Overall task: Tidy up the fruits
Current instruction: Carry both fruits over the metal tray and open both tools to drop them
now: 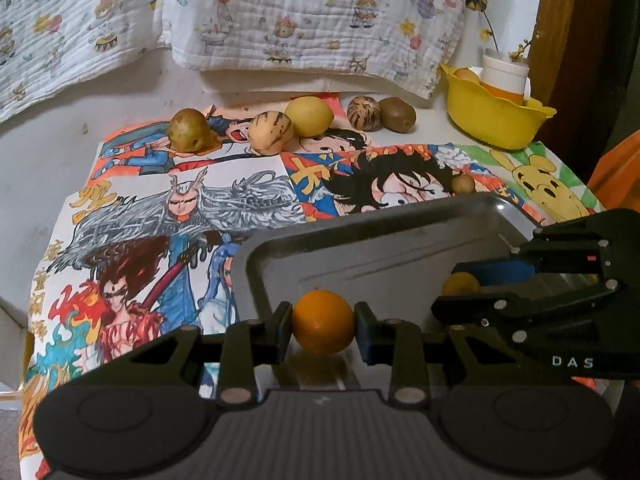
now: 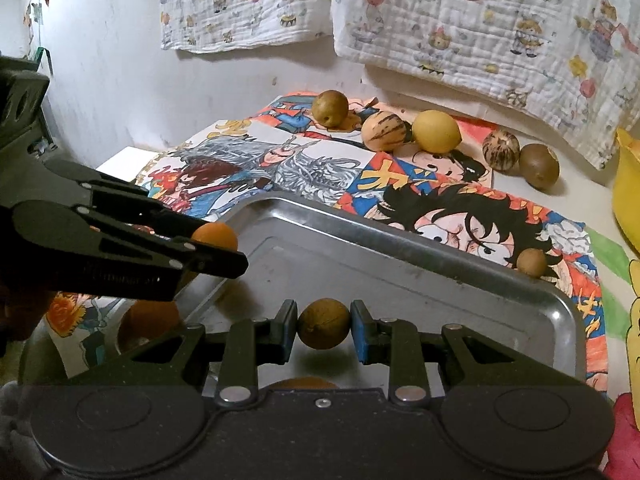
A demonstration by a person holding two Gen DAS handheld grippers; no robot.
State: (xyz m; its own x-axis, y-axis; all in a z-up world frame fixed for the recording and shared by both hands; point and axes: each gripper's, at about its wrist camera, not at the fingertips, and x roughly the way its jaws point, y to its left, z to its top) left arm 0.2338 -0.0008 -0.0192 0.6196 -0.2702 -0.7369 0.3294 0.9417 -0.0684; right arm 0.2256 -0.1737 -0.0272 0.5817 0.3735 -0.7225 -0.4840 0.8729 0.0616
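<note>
My left gripper (image 1: 323, 330) is shut on an orange (image 1: 322, 322) and holds it just above the near left part of a metal tray (image 1: 360, 240). My right gripper (image 2: 324, 326) is shut on a small brown round fruit (image 2: 324, 323) over the tray's (image 2: 400, 264) near edge. Each gripper shows in the other's view, the right gripper (image 1: 472, 280) at right and the left gripper (image 2: 216, 248) at left. Several fruits lie in a row at the back: a brownish pear (image 1: 188, 129), a striped melon (image 1: 270, 132), a lemon (image 1: 309, 117), a second striped fruit (image 1: 362, 113) and a kiwi (image 1: 397, 114).
A small brown fruit (image 1: 463, 183) lies on the cartoon-print cloth (image 1: 200, 208) just beyond the tray's far edge. A yellow bowl (image 1: 492, 116) with a white cup stands at the back right. Patterned cloths (image 1: 280, 12) hang on the wall behind.
</note>
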